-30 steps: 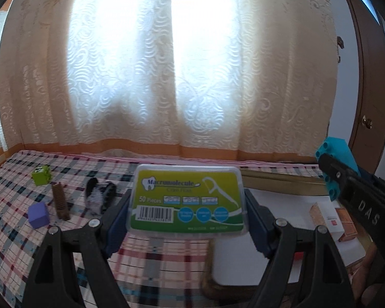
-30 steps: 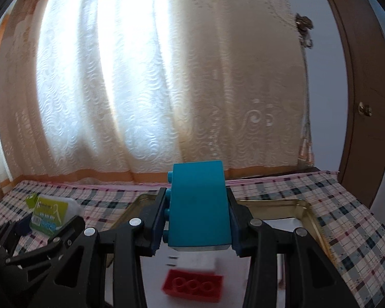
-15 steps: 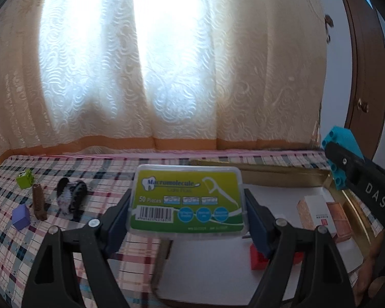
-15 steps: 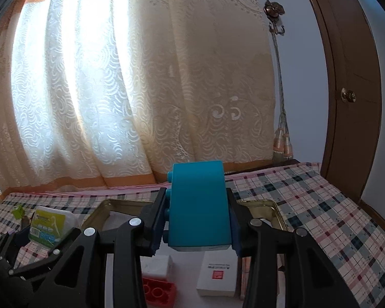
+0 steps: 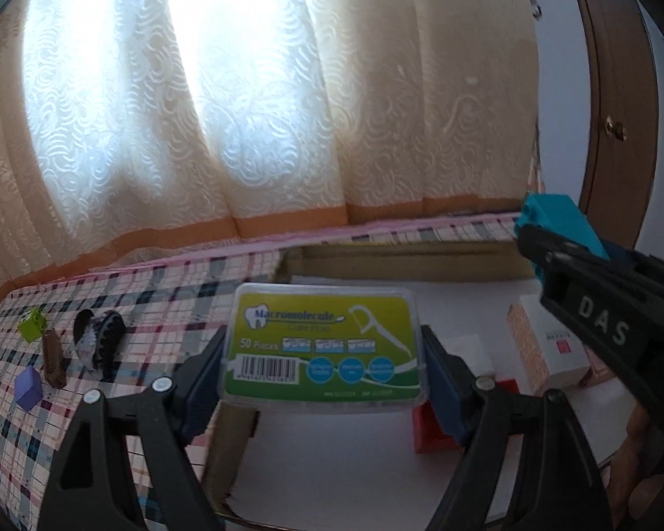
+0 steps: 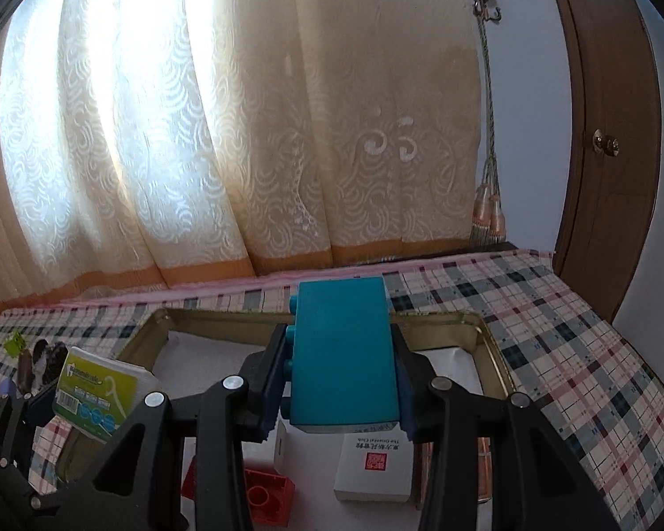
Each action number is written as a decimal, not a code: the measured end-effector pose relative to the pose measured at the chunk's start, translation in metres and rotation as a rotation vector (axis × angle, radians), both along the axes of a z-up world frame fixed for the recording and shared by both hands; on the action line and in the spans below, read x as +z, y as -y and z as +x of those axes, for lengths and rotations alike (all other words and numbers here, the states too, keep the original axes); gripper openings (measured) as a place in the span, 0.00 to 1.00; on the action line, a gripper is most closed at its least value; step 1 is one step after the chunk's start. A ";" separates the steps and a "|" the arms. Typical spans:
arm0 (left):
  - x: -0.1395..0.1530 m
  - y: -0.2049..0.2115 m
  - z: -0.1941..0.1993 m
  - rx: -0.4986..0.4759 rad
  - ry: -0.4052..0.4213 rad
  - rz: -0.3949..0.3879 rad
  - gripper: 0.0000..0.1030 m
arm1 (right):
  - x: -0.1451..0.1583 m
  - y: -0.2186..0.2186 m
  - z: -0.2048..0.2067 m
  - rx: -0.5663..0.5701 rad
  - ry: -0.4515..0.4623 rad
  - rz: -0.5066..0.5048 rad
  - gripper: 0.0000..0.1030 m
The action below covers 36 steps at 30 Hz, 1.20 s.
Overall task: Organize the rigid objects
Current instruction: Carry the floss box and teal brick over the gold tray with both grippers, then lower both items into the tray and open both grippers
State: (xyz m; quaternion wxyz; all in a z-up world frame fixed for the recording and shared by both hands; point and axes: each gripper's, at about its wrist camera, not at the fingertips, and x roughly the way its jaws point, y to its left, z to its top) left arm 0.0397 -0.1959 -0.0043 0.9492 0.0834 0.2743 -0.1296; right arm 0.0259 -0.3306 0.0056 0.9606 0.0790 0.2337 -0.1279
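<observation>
Black gripper frames (image 6: pixel 341 394) with silver screws; navy-blue fingers (image 5: pixel 199 380); white "DAS" lettering

Backlit cream lace curtain (image 6: pixel 243 132) spans twelve o'clock; brown wooden door (image 6: pixel 606 155) at three; plaid-clothed worktop (image 6: pixel 553 332) below.

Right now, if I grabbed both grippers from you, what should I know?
Left hand-held gripper: shut on the floss pick box, over the tray's left edge.
Right hand-held gripper: shut on the teal block, over the gold tray.
Already in the tray: red brick, white box.
Left on the checked cloth: green cube, brown piece, black clip, purple cube.
</observation>
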 end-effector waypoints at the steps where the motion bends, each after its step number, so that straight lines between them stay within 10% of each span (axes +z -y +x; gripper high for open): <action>1: -0.001 0.003 0.000 -0.011 -0.012 0.010 0.78 | -0.001 0.000 0.001 0.000 -0.010 0.002 0.43; 25: -0.015 0.012 0.014 -0.007 -0.126 0.054 0.87 | -0.009 -0.007 0.010 0.039 -0.082 0.018 0.44; 36: -0.001 0.006 -0.003 -0.024 -0.007 0.015 1.00 | 0.002 0.007 -0.014 -0.011 0.072 0.098 0.72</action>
